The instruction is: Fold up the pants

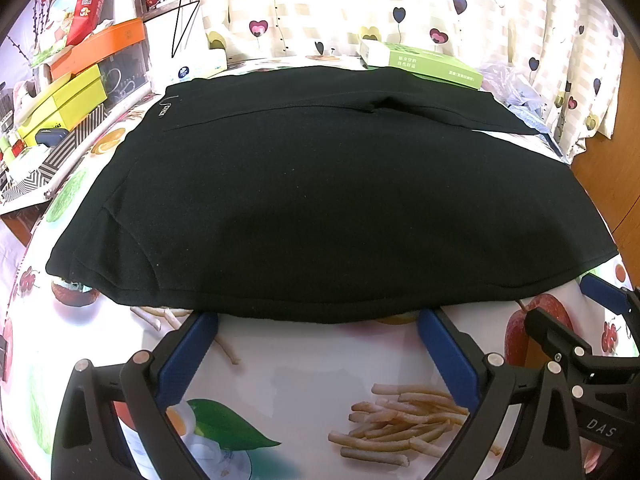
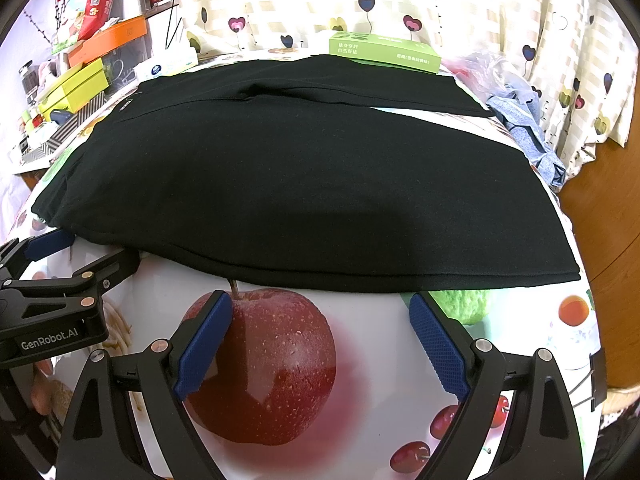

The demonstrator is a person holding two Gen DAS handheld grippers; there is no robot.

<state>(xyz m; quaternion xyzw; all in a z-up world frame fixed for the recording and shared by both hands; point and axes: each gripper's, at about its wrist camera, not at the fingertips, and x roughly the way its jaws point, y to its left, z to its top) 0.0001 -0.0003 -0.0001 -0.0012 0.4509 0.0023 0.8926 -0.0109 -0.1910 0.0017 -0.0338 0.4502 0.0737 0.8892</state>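
Note:
Black pants point(image 1: 320, 208) lie flat across the fruit-print tablecloth point(image 1: 304, 376), waist to the left, legs running right; they also show in the right wrist view point(image 2: 312, 192). The far leg splits away at the right, leaving a wedge of cloth between the legs. My left gripper point(image 1: 318, 320) is open and empty, its blue fingertips at the pants' near edge. My right gripper point(image 2: 320, 300) is open and empty, also at the near edge, further right. Each gripper shows in the other's view: the right gripper point(image 1: 600, 300) at the right, the left gripper point(image 2: 52, 244) at the left.
A green box point(image 1: 424, 65) and a tissue pack point(image 1: 192, 65) sit beyond the pants by the heart-print curtain. Stacked yellow and orange boxes point(image 1: 72, 80) crowd the far left. Crumpled blue-grey cloth point(image 2: 532, 136) and a plastic bag lie at the far right table edge.

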